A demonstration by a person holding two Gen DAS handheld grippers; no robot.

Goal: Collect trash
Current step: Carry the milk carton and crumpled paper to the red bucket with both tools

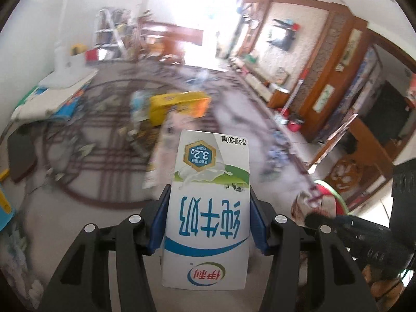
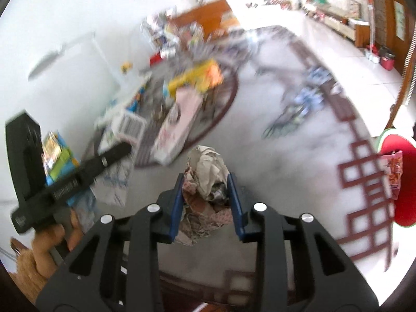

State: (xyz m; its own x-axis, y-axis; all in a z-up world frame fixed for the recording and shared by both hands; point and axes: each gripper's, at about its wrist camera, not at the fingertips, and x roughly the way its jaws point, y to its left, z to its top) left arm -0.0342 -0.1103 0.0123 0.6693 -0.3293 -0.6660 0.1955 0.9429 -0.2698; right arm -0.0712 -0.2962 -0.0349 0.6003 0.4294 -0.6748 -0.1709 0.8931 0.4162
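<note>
The left gripper (image 1: 208, 208) clamps a smooth rectangular milk carton (image 1: 209, 208), long axis pointing forward along the fingers, while the right gripper (image 2: 206, 195) clenches a crumpled paper wad (image 2: 208, 179).

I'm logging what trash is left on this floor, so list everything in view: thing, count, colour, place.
milk carton: 1, white with blue and green print, clamped in the left gripper
crumpled paper wad: 1, beige and pink, clamped in the right gripper
yellow box: 1, yellow-orange, on the carpet
pink-and-white carton: 1, lying on the carpet by the yellow box
carpet: 1, grey with dark red lines, covering the floor
watermelon-pattern bin: 1, red with green rim, right edge, a pink wrapper inside
ladder: 1, silvery, at the far wall
left gripper: 1, black with blue pads
right gripper: 1, black with blue pads
</note>
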